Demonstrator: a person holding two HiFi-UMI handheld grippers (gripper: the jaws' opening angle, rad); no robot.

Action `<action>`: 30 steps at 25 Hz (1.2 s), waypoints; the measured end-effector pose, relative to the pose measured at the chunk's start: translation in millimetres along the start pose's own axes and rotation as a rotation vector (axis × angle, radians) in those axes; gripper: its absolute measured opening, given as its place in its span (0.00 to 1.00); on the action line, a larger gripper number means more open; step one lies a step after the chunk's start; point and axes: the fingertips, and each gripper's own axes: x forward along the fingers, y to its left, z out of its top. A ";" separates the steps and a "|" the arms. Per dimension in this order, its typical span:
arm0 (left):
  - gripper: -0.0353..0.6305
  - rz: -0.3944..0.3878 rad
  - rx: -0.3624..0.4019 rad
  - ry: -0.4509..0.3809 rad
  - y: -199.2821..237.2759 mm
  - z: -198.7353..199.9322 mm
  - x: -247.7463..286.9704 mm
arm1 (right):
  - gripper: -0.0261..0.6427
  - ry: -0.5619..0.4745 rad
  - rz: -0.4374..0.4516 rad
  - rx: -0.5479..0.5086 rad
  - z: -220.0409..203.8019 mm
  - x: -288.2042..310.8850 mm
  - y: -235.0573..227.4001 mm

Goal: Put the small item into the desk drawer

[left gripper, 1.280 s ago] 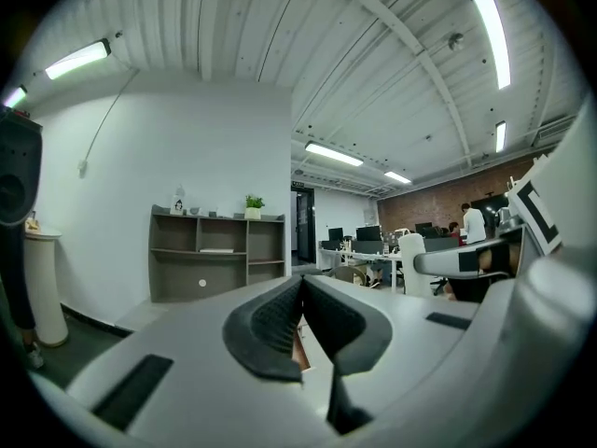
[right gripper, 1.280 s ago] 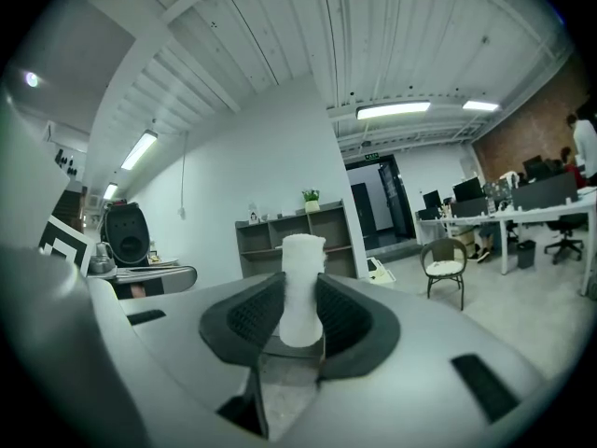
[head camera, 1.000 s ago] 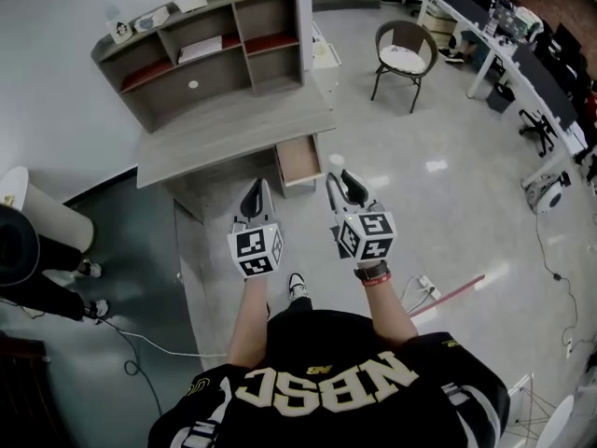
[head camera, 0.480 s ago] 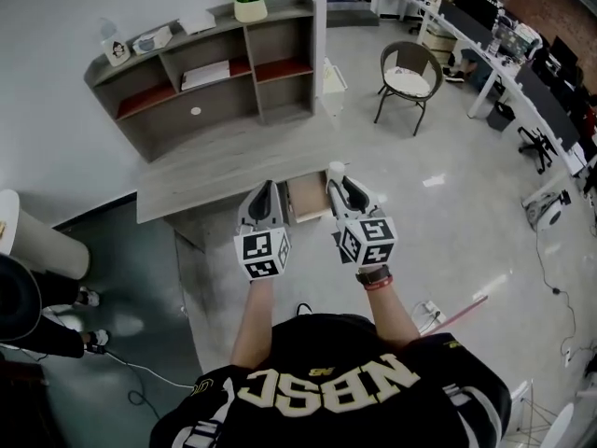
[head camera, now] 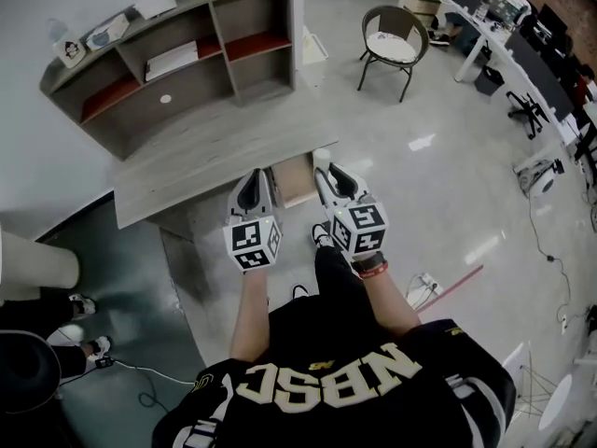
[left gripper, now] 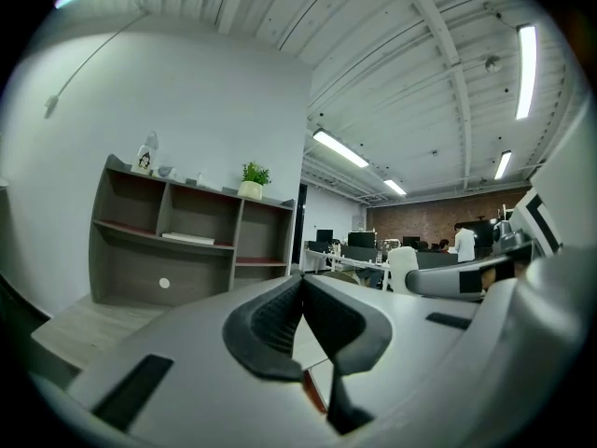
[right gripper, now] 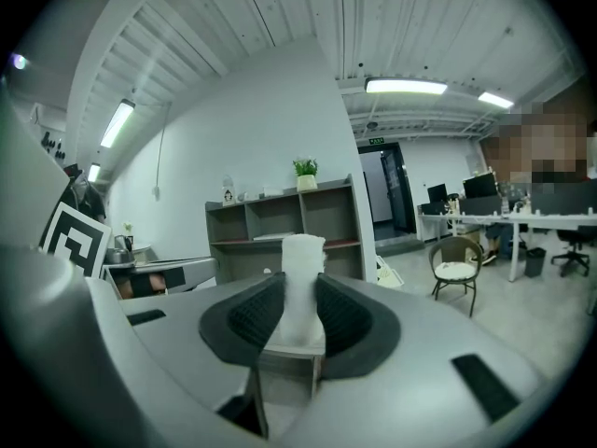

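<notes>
1. Small white item (right gripper: 300, 278) is gripped upright between the jaws of the right gripper (right gripper: 299, 317), with its top standing clear above the pads. In the head view it (head camera: 322, 156) is seen at the tip of that gripper (head camera: 328, 177).
2. The left gripper (left gripper: 300, 297) is held beside the right one, its jaws pressed together with nothing between them.
3. The desk drawer (head camera: 295, 181) stands open under the desk (head camera: 187, 161), between the 2 grippers and just ahead of their tips. From the item it lies slightly left and below, so a short move leftward and down is judged to be needed before release.
4. The drawer's sides are partly covered by both grippers. Its contents cannot be made out, and the item's height above it cannot be judged.
5. A shelf unit (head camera: 177, 59) is seen at the back of the desk.
</notes>
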 end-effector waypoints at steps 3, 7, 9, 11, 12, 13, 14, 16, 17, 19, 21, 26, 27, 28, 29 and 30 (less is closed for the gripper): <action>0.08 -0.011 -0.011 0.020 3.1 -13.7 21.1 | 0.21 0.008 0.002 0.010 -4.5 21.4 -12.4; 0.08 -0.004 -0.037 0.046 13.0 -33.2 47.6 | 0.21 0.032 0.042 0.046 -14.0 52.0 -15.5; 0.08 -0.007 -0.051 0.050 15.7 -40.6 61.1 | 0.21 0.055 0.054 0.038 -20.2 65.4 -17.4; 0.08 0.001 -0.067 0.077 17.4 -53.7 67.3 | 0.21 0.093 0.071 0.035 -31.9 73.9 -17.8; 0.08 0.005 -0.078 0.092 18.0 -61.1 69.5 | 0.21 0.110 0.079 0.036 -38.1 77.5 -18.3; 0.08 0.005 -0.090 0.102 18.9 -67.6 73.8 | 0.21 0.123 0.084 0.036 -43.2 82.6 -20.3; 0.08 0.003 -0.100 0.109 20.6 -73.2 80.1 | 0.21 0.131 0.086 0.036 -47.1 89.3 -23.5; 0.08 0.004 -0.111 0.125 26.6 -84.3 91.1 | 0.21 0.150 0.089 0.039 -54.9 103.5 -28.0; 0.08 0.011 -0.113 0.140 31.0 -90.7 93.0 | 0.21 0.165 0.094 0.043 -60.0 109.1 -27.8; 0.08 0.033 -0.119 0.172 40.4 -104.3 92.1 | 0.21 0.198 0.107 0.050 -71.9 117.3 -25.2; 0.08 0.050 -0.125 0.197 48.8 -116.9 92.8 | 0.21 0.226 0.113 0.053 -83.2 125.7 -25.0; 0.08 0.074 -0.139 0.246 58.4 -144.2 96.9 | 0.21 0.294 0.134 0.096 -111.6 140.5 -29.6; 0.08 0.076 -0.143 0.254 58.7 -148.8 97.5 | 0.21 0.308 0.137 0.097 -117.4 142.3 -30.6; 0.08 0.078 -0.146 0.262 59.0 -153.2 98.1 | 0.21 0.321 0.138 0.096 -123.2 144.1 -31.6; 0.08 0.079 -0.149 0.269 59.5 -157.5 98.9 | 0.21 0.333 0.137 0.095 -129.0 146.2 -32.7; 0.08 0.080 -0.151 0.276 60.3 -161.7 99.6 | 0.21 0.344 0.136 0.093 -134.9 148.5 -33.6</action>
